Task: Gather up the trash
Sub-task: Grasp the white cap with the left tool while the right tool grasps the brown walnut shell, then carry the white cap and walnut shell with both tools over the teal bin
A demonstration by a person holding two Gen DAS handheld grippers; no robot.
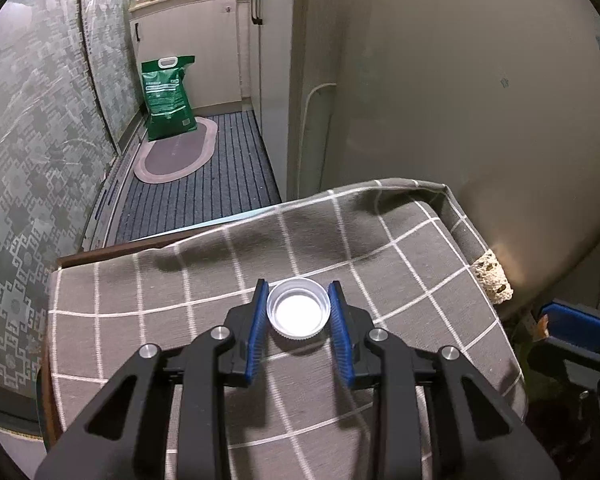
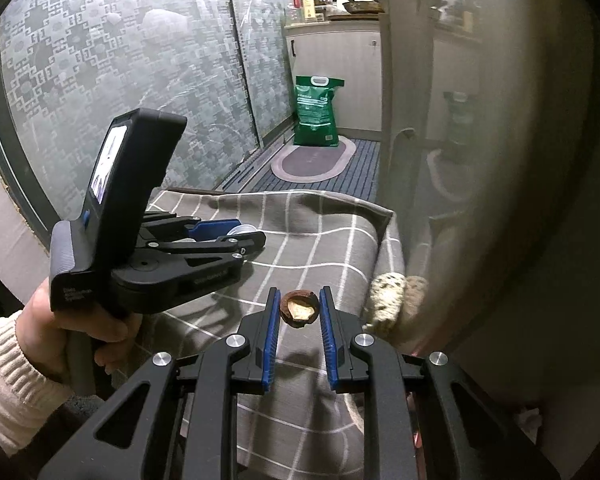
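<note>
- Right gripper [image 2: 300, 310] pinched a nutshell half [image 2: 299, 309] between its pads, clear of the checked cloth [image 2: 332, 248].
- Left gripper [image 1: 299, 312] closed around a bottle cap [image 1: 298, 313], pads seemingly touching; lifting came next.
- Beyond stood a green bag [image 1: 168, 96].

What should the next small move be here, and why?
Probably lift the left gripper straight up off the checked tablecloth. Its jaws sit against both sides of the upturned white bottle cap, which still rests on the cloth, so the grasp looks made. The right gripper already holds a nutshell half, so both pieces could then go to the trash.
</note>
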